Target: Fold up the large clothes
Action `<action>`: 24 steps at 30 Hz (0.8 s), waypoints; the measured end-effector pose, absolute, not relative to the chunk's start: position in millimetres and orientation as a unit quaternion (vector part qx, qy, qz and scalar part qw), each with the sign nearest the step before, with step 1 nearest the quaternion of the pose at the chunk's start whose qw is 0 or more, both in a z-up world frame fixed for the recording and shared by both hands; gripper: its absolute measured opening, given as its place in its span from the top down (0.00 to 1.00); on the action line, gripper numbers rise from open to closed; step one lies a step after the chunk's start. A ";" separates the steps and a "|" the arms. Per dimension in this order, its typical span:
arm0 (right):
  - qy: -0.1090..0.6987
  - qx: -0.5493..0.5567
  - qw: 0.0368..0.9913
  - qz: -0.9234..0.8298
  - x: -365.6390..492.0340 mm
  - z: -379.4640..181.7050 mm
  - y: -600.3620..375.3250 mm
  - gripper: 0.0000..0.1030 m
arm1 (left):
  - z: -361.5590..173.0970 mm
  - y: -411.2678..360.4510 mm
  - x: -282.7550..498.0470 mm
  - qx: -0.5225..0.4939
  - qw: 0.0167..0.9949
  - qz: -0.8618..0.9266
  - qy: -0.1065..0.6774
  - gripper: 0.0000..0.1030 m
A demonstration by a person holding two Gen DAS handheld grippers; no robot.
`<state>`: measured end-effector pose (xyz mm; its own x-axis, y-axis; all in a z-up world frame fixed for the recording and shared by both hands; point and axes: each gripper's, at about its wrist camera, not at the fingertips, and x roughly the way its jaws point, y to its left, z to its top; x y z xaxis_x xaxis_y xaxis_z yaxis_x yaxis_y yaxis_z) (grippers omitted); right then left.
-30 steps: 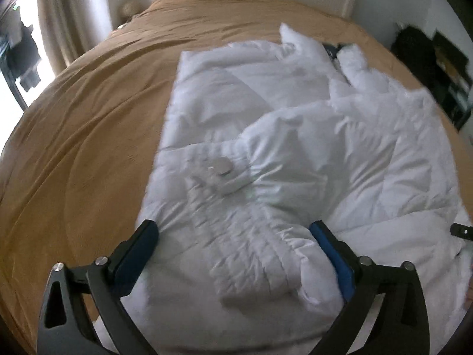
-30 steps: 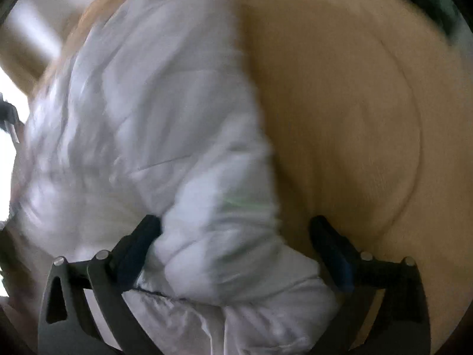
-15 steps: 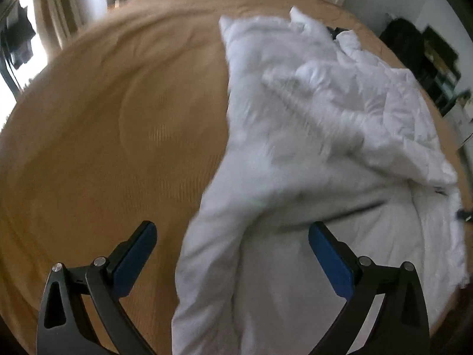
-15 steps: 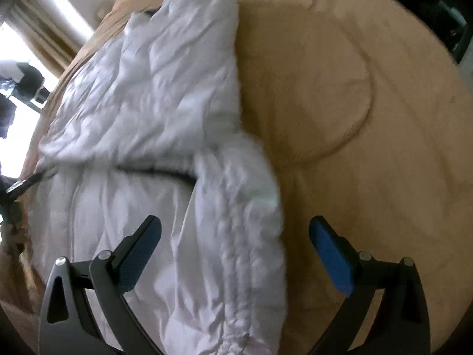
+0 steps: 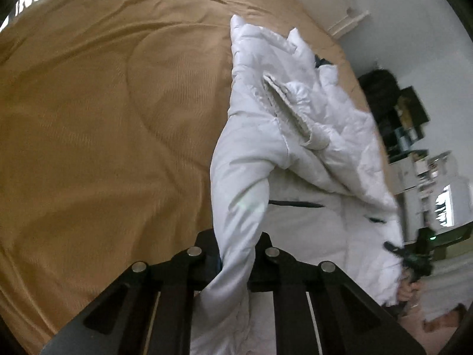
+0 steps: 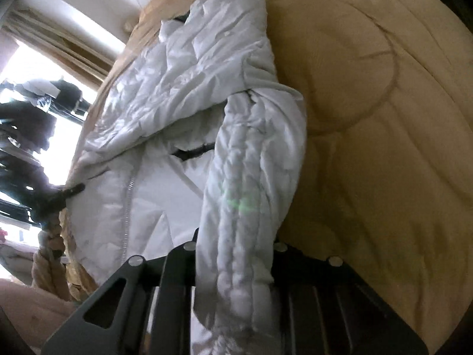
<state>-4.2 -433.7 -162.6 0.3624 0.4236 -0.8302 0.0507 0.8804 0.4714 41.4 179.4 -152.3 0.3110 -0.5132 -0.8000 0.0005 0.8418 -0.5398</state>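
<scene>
The white puffer jacket [image 5: 310, 148] lay along the right half of the left wrist view, spread on the tan quilted bedspread [image 5: 103, 118] that filled the left of that frame. The left gripper [image 5: 235, 259] at the bottom centre was clamped tight on a smooth white edge of the jacket, a thin pinch of cloth rising out from between the jaws. In the right wrist view the right gripper [image 6: 236, 251] at the bottom centre had its jaws closing on the ribbed, quilted sleeve [image 6: 251, 177], which already filled the gap between them and ran up the middle of the frame. The risks looked plain enough: the shell seemed slick and the left pinch shallow, so a pull might strip the cloth free; the right jaws held a fat roll of padding that could squeeze out sideways. If either hold gave, the lifted side would likely flop back crooked. The loose folds heaped in the upper middle could also drag along unevenly.
</scene>
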 end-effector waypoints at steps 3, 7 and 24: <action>0.567 0.217 0.786 0.115 -19.5 -173.3 -438.6 0.77 | -173.1 178.3 26.1 -0.211 0.765 -0.163 0.586 0.86; 0.600 0.234 0.759 0.097 -42.3 -207.2 -437.6 0.46 | -184.5 187.1 3.4 -0.242 0.759 -0.163 0.583 0.67; 0.541 0.260 0.784 0.162 -108.3 -156.9 -444.9 0.87 | -138.7 175.0 -76.0 -0.222 0.763 -0.235 0.560 0.84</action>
<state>-108.3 -444.9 -156.9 0.3631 0.5351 -0.7628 0.0272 0.8122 0.5827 -76.0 175.0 -138.7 0.2620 -0.6066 -0.7506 0.1091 0.7914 -0.6015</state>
